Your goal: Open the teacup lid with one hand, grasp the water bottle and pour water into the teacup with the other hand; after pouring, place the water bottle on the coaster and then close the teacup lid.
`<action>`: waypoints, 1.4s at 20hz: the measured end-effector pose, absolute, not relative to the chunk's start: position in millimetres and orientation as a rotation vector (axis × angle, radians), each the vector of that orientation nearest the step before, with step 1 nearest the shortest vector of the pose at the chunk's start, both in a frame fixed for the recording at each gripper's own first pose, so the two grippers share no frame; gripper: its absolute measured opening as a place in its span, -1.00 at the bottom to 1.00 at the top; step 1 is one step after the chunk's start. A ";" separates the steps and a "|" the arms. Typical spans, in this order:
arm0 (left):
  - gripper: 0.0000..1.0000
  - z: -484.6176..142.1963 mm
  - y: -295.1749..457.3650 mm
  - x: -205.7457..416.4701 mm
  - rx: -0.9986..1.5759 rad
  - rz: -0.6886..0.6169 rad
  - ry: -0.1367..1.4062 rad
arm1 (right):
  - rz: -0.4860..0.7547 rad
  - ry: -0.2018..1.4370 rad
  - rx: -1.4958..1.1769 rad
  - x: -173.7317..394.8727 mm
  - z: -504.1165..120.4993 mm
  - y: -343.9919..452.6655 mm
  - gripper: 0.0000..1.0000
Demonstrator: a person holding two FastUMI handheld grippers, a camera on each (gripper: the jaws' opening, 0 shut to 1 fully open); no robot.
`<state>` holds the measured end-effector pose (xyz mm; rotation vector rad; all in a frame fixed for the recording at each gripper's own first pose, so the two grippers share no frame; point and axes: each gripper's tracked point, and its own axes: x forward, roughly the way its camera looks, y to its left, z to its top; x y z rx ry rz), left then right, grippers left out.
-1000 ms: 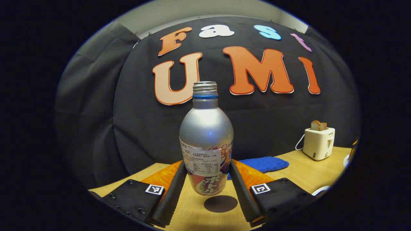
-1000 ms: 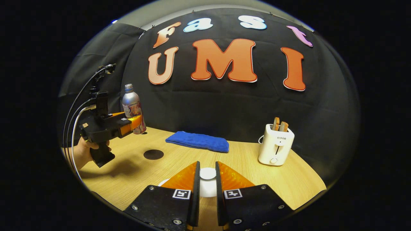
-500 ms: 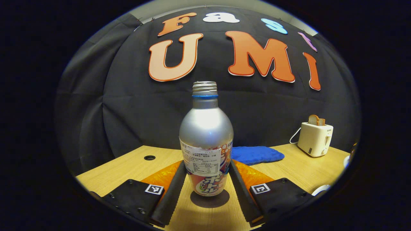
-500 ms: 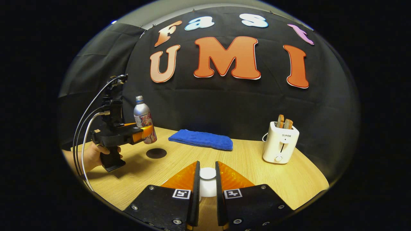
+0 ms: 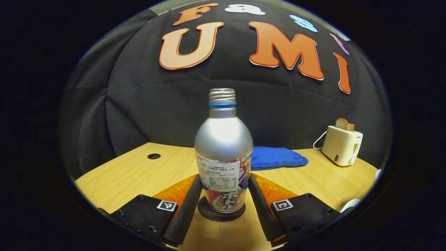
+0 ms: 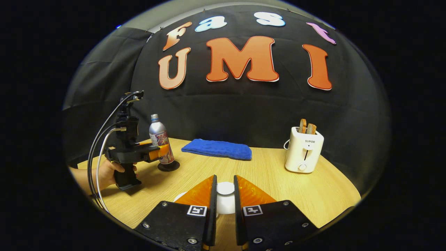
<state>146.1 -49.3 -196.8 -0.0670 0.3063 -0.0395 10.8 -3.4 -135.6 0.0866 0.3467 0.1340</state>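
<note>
The brand "SUPOR" is printed on the front of the white toaster, at about three o'clock on the table. The water bottle label's fine print is too small to be made out.

Dim booth, sharp focus, strong fisheye bending at edges.

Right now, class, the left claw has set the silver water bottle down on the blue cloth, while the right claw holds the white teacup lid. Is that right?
Not quite. The water bottle stands on the dark round coaster, not on the blue cloth, which lies apart behind it, as the left gripper view shows. The left claw grips the bottle; the right claw holds the white teacup lid.
</note>
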 end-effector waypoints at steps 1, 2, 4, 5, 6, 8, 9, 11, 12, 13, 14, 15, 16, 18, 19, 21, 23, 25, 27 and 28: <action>0.62 -199.4 -48.4 147.4 -0.077 -0.039 0.313 | 0.136 0.348 0.086 11.0 -137.1 -2.8 -0.53; 0.68 -204.8 -48.4 147.7 -0.085 -0.036 0.329 | 0.139 0.350 0.087 11.7 -137.2 -1.6 -0.53; 0.70 -213.3 -46.2 149.8 -0.093 -0.029 0.358 | 0.141 0.353 0.093 12.0 -137.2 -2.4 -0.53; 0.70 -216.3 -45.1 151.7 -0.096 -0.025 0.367 | 0.136 0.353 0.098 12.3 -136.8 -3.5 -0.53; 0.70 -219.0 -46.5 151.3 -0.097 -0.026 0.382 | 0.138 0.350 0.104 12.0 -135.6 -2.5 -0.53; 0.71 -219.3 -45.9 150.5 -0.089 -0.026 0.381 | 0.147 0.345 0.116 12.2 -133.4 0.0 -0.53; 0.72 -221.0 -44.3 149.4 -0.082 -0.025 0.390 | 0.149 0.347 0.119 12.6 -133.8 0.9 -0.53; 0.75 -220.7 -43.6 147.1 -0.077 -0.025 0.394 | 0.152 0.350 0.118 13.3 -134.4 3.1 -0.53; 0.75 -222.8 -45.0 148.4 -0.073 -0.029 0.400 | 0.155 0.351 0.117 12.6 -135.2 4.3 -0.53; 0.69 -222.5 -46.6 148.3 -0.072 -0.031 0.406 | 0.161 0.353 0.117 11.8 -136.5 6.9 -0.53; 0.72 -224.2 -49.1 148.9 -0.067 -0.035 0.414 | 0.162 0.354 0.118 12.7 -135.9 7.9 -0.53; 0.83 -223.6 -49.7 146.4 -0.066 -0.036 0.420 | 0.169 0.357 0.121 13.1 -137.6 10.5 -0.53; 0.84 -223.3 -47.5 142.4 -0.061 -0.036 0.420 | 0.174 0.359 0.127 13.8 -139.0 13.3 -0.53; 0.89 -219.6 -45.2 140.1 -0.045 -0.032 0.411 | 0.193 0.360 0.131 14.7 -139.9 21.5 -0.53; 0.95 -218.2 -44.1 136.2 -0.038 -0.034 0.412 | 0.203 0.360 0.130 15.0 -140.9 26.4 -0.53; 0.89 -214.7 -43.1 129.4 -0.025 -0.038 0.408 | 0.224 0.358 0.135 15.1 -144.1 36.0 -0.53; 0.95 -210.0 -40.0 124.0 0.005 -0.032 0.393 | 0.240 0.367 0.131 15.1 -151.0 44.1 -0.53; 0.89 -205.9 -39.5 116.1 0.016 -0.031 0.386 | 0.252 0.383 0.131 14.7 -158.7 51.3 -0.53; 0.96 -199.0 -41.4 109.6 0.024 -0.033 0.363 | 0.259 0.392 0.129 14.5 -165.7 55.6 -0.53; 0.95 -198.1 -40.9 104.3 0.033 -0.030 0.358 | 0.260 0.401 0.120 14.6 -171.5 56.7 -0.53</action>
